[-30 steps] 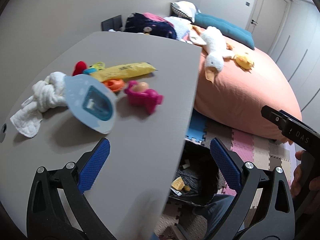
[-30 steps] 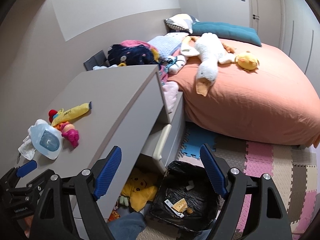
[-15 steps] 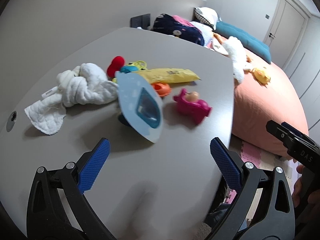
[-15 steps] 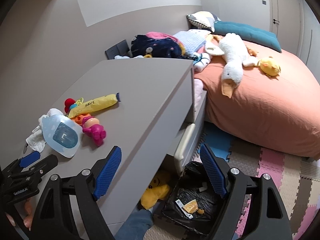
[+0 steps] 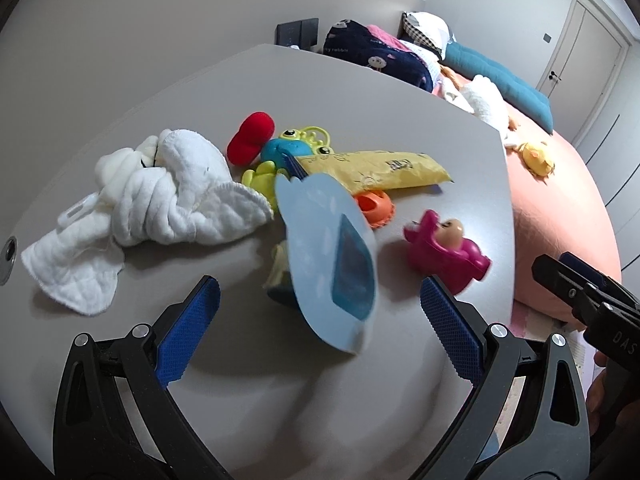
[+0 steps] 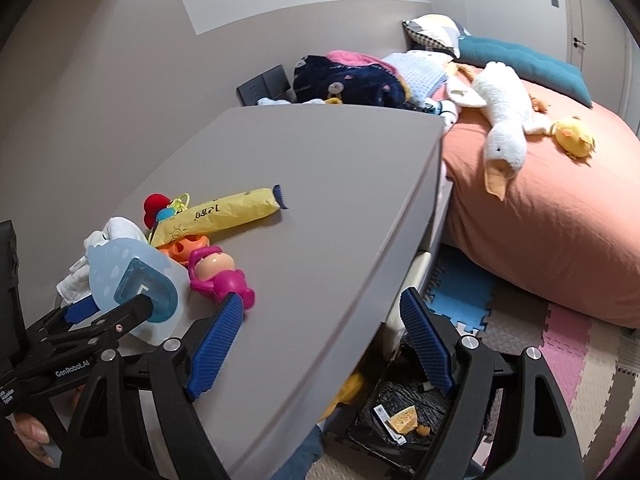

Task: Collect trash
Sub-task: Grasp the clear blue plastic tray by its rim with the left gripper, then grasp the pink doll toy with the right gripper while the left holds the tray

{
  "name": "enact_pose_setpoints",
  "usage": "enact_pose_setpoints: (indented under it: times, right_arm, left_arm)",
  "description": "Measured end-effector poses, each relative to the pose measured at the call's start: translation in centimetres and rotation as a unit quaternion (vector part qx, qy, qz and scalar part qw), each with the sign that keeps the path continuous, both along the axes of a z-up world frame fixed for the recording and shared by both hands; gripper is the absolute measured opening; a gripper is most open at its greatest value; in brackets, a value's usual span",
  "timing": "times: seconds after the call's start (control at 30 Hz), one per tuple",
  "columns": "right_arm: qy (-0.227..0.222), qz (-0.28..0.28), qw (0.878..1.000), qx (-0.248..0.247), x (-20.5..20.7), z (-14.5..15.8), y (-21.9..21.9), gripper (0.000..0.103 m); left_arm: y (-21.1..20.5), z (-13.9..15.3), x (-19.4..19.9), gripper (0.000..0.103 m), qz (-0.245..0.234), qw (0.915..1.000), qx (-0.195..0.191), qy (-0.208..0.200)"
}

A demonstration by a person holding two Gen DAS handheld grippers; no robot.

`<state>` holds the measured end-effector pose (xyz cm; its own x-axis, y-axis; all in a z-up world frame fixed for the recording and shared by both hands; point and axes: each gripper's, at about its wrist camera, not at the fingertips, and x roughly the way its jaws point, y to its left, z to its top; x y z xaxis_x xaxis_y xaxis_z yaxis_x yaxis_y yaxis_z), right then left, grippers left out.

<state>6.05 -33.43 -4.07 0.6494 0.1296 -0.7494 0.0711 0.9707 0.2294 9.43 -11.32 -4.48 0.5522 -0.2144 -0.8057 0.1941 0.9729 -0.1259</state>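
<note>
Left fingers (image 5: 188,334) stand spread wide with nothing between them, the left gripper (image 5: 320,332) hanging over the grey desk (image 5: 280,392) just short of the blue pack (image 5: 328,260). That pack, light blue with a darker window, stands tilted on edge between the white cloth (image 5: 160,200) and the pink toy (image 5: 444,256). Behind it lie a yellow wrapper (image 5: 380,168), an orange toy (image 5: 374,208), a green-and-blue toy (image 5: 288,152) and a red one (image 5: 252,138). Both the pack and the wrapper look like trash; the toys do not.

In the right view, the right gripper (image 6: 320,344) is likewise parted and empty, poised above the desk edge. Below it, on the floor, sits the black-lined bin (image 6: 400,412) with scraps already inside. The wrapper (image 6: 228,212) lies well ahead, the pack (image 6: 132,284) to the side by the left gripper (image 6: 100,316).

For the pack, I would bring the left pads in across its thin faces, clear of the cloth and the pink toy, then close gently so it does not topple or slide.
</note>
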Motion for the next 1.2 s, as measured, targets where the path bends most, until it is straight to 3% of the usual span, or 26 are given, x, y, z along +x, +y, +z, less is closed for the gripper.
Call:
enact_pose_setpoints:
  times: [0.17,0.33,0.53,1.2]
  right_arm:
    - [0.006,0.015,1.000,0.003,1.9,-0.7,1.4,0.081]
    - [0.007,0.032,0.999,0.008,3.3,-1.1,2.7,0.081]
    - [0.005,0.059,0.998,0.019,4.7,-1.4,4.2,0.081]
    - [0.020,0.107,0.993,0.042,6.1,-2.8,9.0,0.081]
  left_arm:
    - [0.6,-0.9,1.2,0.093,-0.004,0.9999,-0.008,0.010]
    - [0.8,-2.0,1.8,0.078,-0.008,0.9995,-0.014,0.025]
    - [0.9,-2.1,1.7,0.063,-0.018,0.9997,-0.010,0.009]
    - [5.1,-1.1,-0.3,0.057,0.010,0.9999,0.002,-0.011]
